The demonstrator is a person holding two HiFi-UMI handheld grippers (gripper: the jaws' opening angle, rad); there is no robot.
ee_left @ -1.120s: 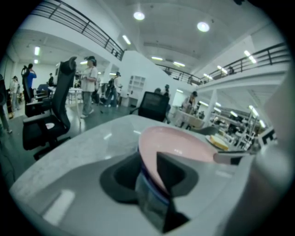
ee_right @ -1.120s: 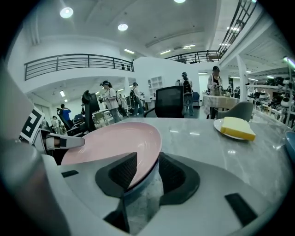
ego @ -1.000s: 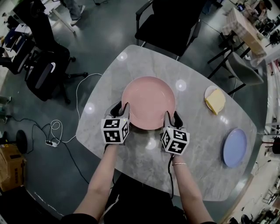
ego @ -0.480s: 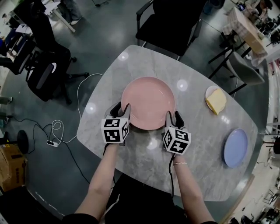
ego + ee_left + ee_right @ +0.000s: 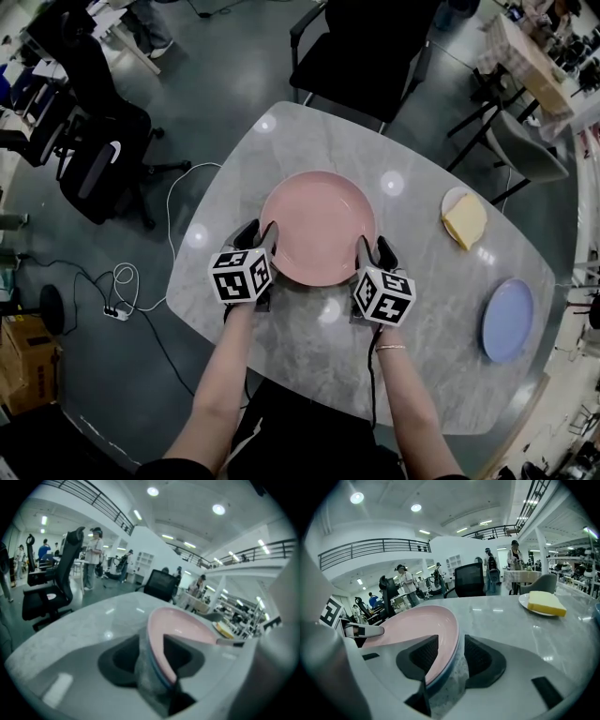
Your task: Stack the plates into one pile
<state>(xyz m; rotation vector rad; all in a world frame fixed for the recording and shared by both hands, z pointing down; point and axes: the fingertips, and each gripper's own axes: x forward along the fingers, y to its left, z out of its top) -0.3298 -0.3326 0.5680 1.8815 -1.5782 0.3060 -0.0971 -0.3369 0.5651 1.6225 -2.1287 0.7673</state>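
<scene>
The pink plate (image 5: 319,225) lies at mid-frame on the grey table (image 5: 431,375). The left gripper (image 5: 257,231) and right gripper (image 5: 373,247) straddle its lower-left and lower-right rim, their jaws wide, having just been opening, and their pads clear of it. 1 blue plate (image 5: 507,320) lies at far right.

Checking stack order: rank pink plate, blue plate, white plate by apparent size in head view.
1. pink plate: clearly largest.
2. blue plate.
3. white plate, partly under a yellow block.
Blue over white is tentative: both sit near the view's warped edge.
</scene>
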